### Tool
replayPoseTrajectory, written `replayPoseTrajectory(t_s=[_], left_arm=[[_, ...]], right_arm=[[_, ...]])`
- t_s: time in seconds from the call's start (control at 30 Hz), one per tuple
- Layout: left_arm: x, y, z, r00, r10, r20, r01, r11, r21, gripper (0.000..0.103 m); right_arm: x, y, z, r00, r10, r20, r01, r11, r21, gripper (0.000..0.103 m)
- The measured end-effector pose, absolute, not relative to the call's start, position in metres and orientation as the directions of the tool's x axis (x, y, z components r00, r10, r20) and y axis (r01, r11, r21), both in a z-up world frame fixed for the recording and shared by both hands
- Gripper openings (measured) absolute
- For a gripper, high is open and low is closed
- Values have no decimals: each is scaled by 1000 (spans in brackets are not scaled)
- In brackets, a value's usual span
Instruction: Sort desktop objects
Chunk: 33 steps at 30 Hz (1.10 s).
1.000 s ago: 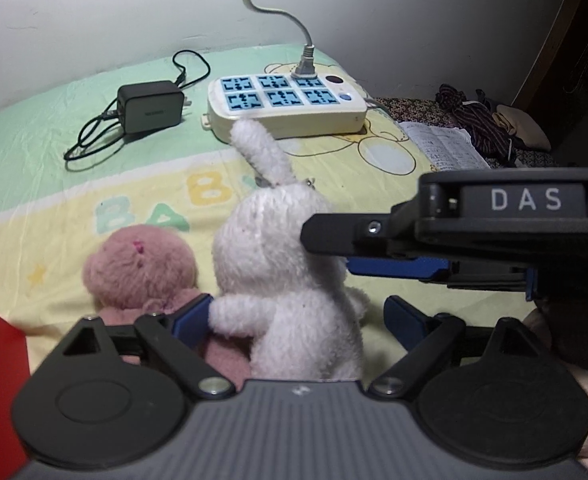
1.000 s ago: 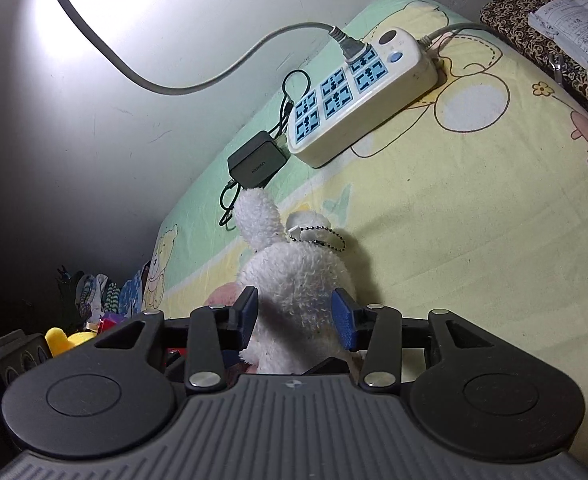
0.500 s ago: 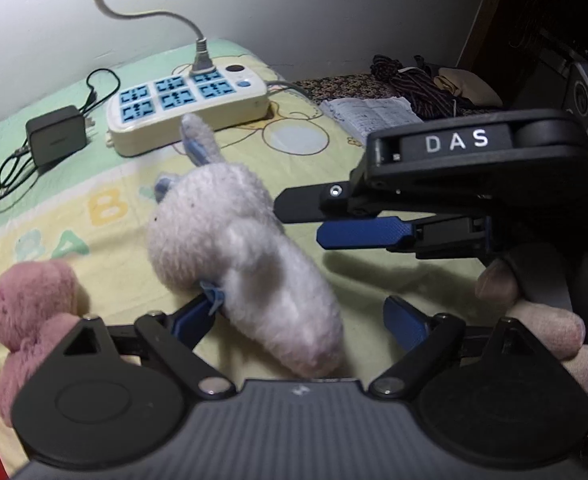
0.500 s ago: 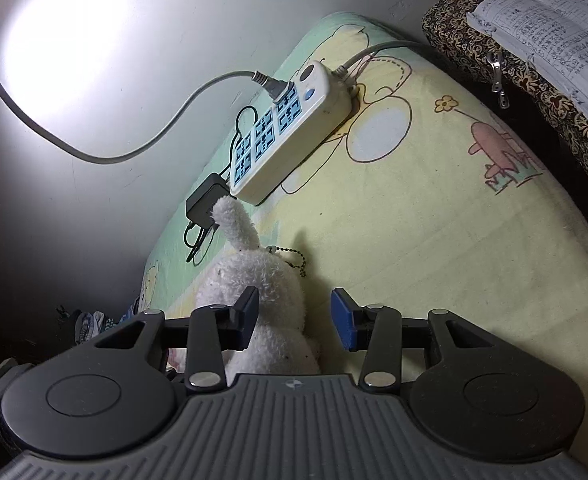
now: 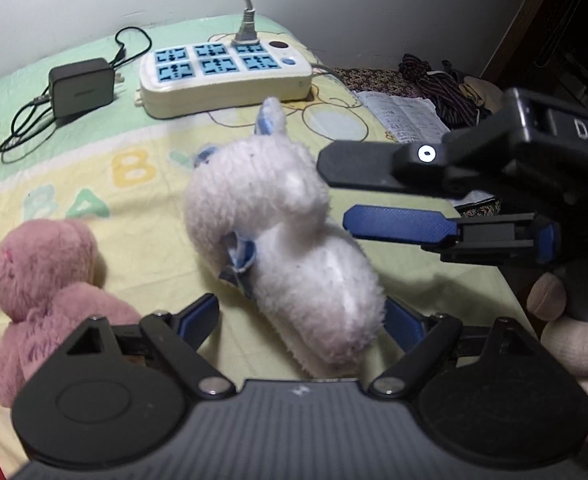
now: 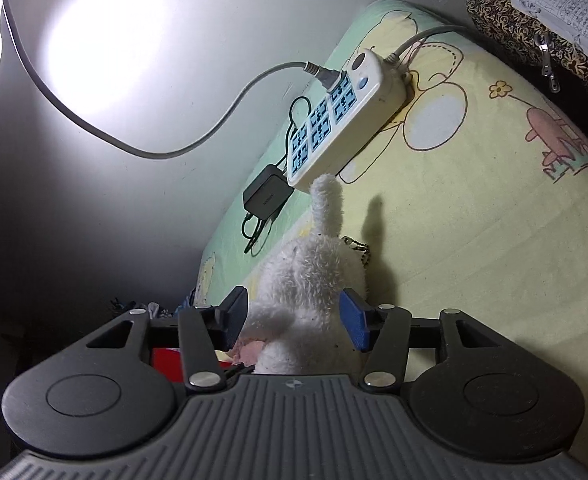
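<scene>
A white plush rabbit (image 5: 286, 240) lies tilted on the pastel sheet (image 5: 94, 184), ear pointing away and feet toward my left gripper (image 5: 302, 316). That gripper is wide open, its blue pads on either side of the rabbit's lower body. My right gripper (image 5: 334, 196) comes in from the right, turned on its side, tips at the rabbit's head and arm. In the right wrist view the rabbit (image 6: 310, 280) fills the gap of the right gripper (image 6: 294, 316), which is open and not squeezing it. A pink plush toy (image 5: 42, 272) lies to the left.
A white power strip (image 5: 222, 76) with a plugged cable and a black charger (image 5: 80, 86) lie at the back by the wall. A printed paper (image 5: 406, 116) and striped cloth sit past the sheet's right edge. A hand (image 5: 574, 344) holds the right gripper.
The rabbit went from upright beside the pink toy to tipped over, feet toward the left gripper. The right gripper slid off it half a second ago and is now back around its head.
</scene>
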<state>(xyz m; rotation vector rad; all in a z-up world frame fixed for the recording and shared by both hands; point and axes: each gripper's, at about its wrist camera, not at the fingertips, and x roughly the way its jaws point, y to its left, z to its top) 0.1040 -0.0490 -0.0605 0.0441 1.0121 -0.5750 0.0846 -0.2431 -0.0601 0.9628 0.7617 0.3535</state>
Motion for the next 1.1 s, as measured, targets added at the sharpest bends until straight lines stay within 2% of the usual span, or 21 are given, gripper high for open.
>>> replayPoseTrajectory(t_s=[0.07, 0.13, 0.17, 0.33, 0.8, 0.93, 1.1], left_arm=[[103, -51, -61, 394, -430, -812, 477, 851, -220, 75], [100, -55, -61, 395, -430, -812, 494, 844, -207, 63], [98, -57, -60, 397, -428, -812, 501, 842, -199, 64], [94, -54, -54, 402, -435, -806, 501, 841, -204, 65], [33, -29, -29, 387, -435, -813, 528, 827, -191, 65], [3, -27, -27, 378, -429, -820, 561, 811, -166, 65], [-25, -19, -37, 313, -435, -844, 567, 799, -202, 65]], right_arm=[[88, -234, -59, 675, 570, -468, 53, 595, 802, 60], [91, -231, -65, 647, 603, -468, 60, 571, 819, 56], [92, -230, -69, 636, 621, -459, 68, 547, 834, 50], [86, -233, -75, 639, 635, -434, 104, 488, 867, 43], [34, -213, -70, 587, 707, -394, 125, 402, 907, 43], [15, -204, -65, 568, 714, -409, 116, 423, 899, 43], [-10, -188, -68, 539, 704, -462, 120, 479, 870, 44]])
